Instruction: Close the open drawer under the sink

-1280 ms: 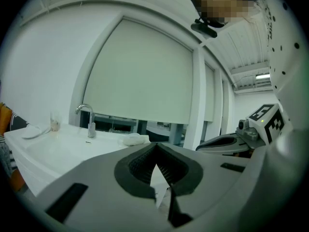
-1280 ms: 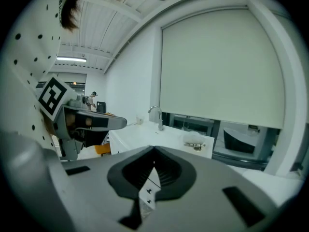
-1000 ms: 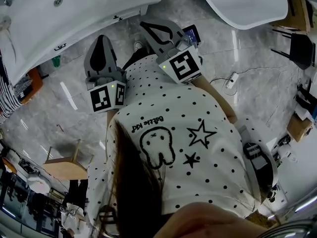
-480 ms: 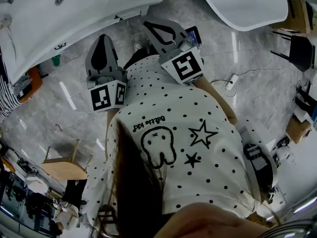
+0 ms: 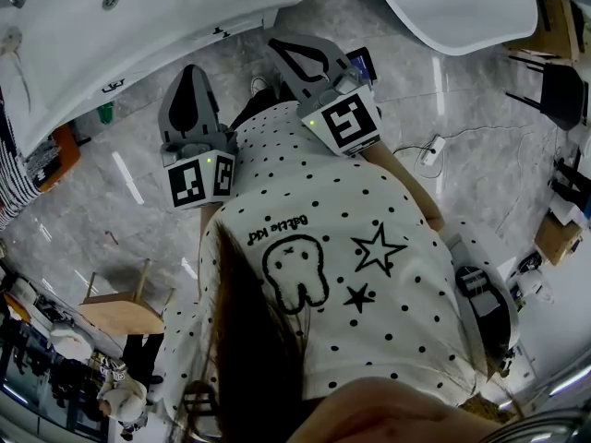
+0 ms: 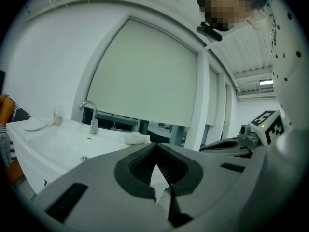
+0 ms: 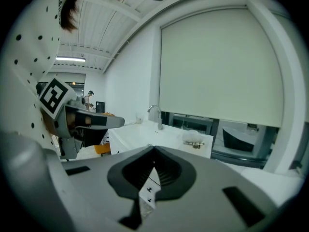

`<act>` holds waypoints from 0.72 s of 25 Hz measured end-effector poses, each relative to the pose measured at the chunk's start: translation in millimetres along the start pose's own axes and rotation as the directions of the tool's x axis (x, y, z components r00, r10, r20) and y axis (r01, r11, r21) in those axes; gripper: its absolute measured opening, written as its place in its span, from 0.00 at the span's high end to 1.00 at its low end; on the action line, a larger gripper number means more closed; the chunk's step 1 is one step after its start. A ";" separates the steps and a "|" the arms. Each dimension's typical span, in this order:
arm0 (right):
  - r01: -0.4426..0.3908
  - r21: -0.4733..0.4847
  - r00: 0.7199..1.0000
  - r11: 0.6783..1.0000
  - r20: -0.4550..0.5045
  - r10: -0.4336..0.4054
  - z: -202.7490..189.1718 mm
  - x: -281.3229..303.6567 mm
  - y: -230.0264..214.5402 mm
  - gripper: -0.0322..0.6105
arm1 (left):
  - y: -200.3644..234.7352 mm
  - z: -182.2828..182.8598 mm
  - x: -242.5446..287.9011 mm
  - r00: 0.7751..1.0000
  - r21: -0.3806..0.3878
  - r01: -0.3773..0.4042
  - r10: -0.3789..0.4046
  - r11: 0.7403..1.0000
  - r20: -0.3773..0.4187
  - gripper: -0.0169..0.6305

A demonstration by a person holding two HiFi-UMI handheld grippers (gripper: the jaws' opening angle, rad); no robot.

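Your grey plastic left gripper [image 5: 191, 72] and right gripper [image 5: 270, 44] are pinched together, empty, apparently aimed toward the white rectangular sink [image 5: 111, 26], upper left. Its drawer isn't visible.

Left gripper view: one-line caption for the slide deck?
Left tool, jaws shut with nothing between them, facing a white sink with a chrome faucet below a drawn window blind.

Shirt [image 5: 397, 201] lettering [image 5: 274, 233] upside down, illegible; nothing else readable.

Looks along left gripper [image 6: 155, 148], tips pressed together, toward white sink [image 6: 58, 149], faucet [image 6: 91, 116] at back edge; right gripper [image 6: 241, 141] alongside.
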State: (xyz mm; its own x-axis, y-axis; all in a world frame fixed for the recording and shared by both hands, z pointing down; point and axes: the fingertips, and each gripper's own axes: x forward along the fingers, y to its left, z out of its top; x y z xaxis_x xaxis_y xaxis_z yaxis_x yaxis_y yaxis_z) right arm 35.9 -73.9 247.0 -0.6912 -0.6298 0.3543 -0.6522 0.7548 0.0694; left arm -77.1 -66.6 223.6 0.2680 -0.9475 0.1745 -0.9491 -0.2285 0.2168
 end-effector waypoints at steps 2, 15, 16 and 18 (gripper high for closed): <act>0.001 0.000 1.000 1.000 0.000 -0.001 0.0 0.2 -0.3 0.93 | 1.5 0.0 -0.4 1.000 -0.006 -0.003 0.003 1.000 0.002 0.97; -0.001 -0.006 1.000 1.000 -0.003 0.001 -0.1 -0.9 -0.4 0.93 | 4.1 -0.8 -2.2 1.000 -0.032 -0.016 0.016 0.999 0.004 0.97; -0.001 -0.007 1.000 1.000 -0.003 0.001 -0.3 -1.0 -0.3 0.93 | 3.7 -0.9 -2.2 1.000 -0.033 -0.014 0.014 0.999 0.003 0.97; -0.003 -0.008 1.000 1.000 -0.004 0.003 -0.4 -1.2 0.1 0.93 | 3.1 -1.2 -2.4 1.000 -0.033 -0.012 0.012 0.999 0.001 0.97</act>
State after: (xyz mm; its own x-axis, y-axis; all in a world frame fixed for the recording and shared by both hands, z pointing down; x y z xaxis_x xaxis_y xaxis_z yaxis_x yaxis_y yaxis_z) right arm 36.8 -73.1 247.0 -0.6919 -0.6269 0.3580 -0.6477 0.7581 0.0759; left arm -80.5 -64.8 225.0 0.2561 -0.9505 0.1761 -0.9464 -0.2094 0.2458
